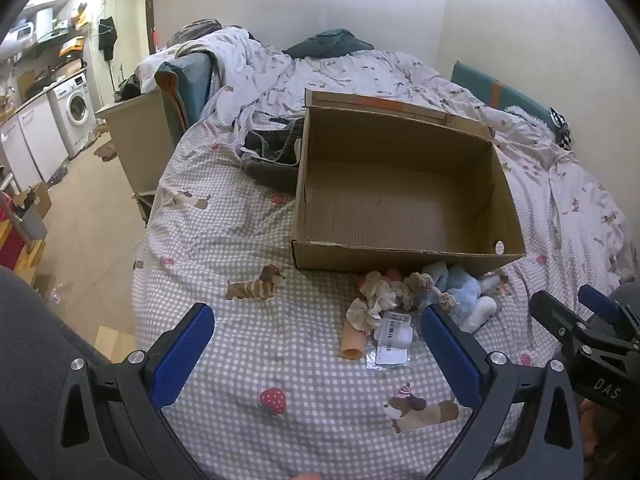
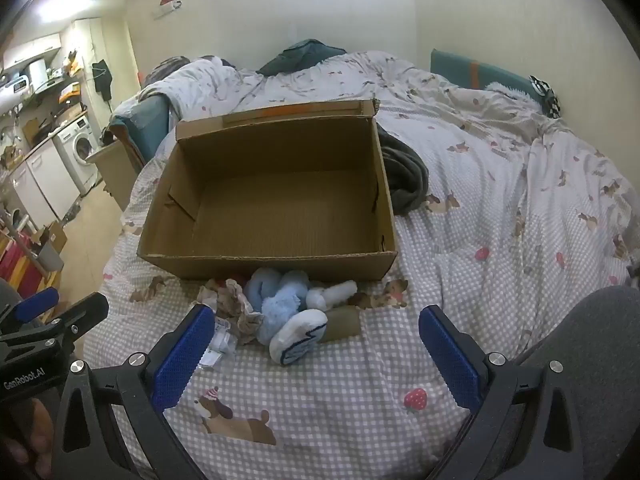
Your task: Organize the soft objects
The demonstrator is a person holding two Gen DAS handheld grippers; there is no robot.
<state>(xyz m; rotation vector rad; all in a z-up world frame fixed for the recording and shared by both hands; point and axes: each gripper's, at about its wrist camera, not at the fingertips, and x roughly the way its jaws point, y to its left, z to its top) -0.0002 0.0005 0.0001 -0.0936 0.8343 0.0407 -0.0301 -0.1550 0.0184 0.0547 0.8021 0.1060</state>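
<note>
An open, empty cardboard box (image 1: 400,256) (image 2: 264,266) sits on the checked bed cover. A pile of soft things lies against its near wall: a light blue plush toy (image 1: 464,292) (image 2: 276,304), a beige frilly fabric piece (image 1: 376,300) (image 2: 236,304), a white-soled slipper (image 2: 298,336), a tan tube (image 1: 353,342) and a clear packet with labels (image 1: 394,340) (image 2: 220,340). My left gripper (image 1: 318,348) is open and empty, just in front and left of the pile. My right gripper (image 2: 316,344) is open and empty, its jaws either side of the pile's near end.
A dark grey garment (image 1: 272,156) (image 2: 404,176) lies beside the box. A rumpled duvet (image 1: 360,76) and teal pillows (image 1: 508,96) fill the far bed. The bed's left edge drops to the floor, with a washing machine (image 1: 76,110) and clutter beyond.
</note>
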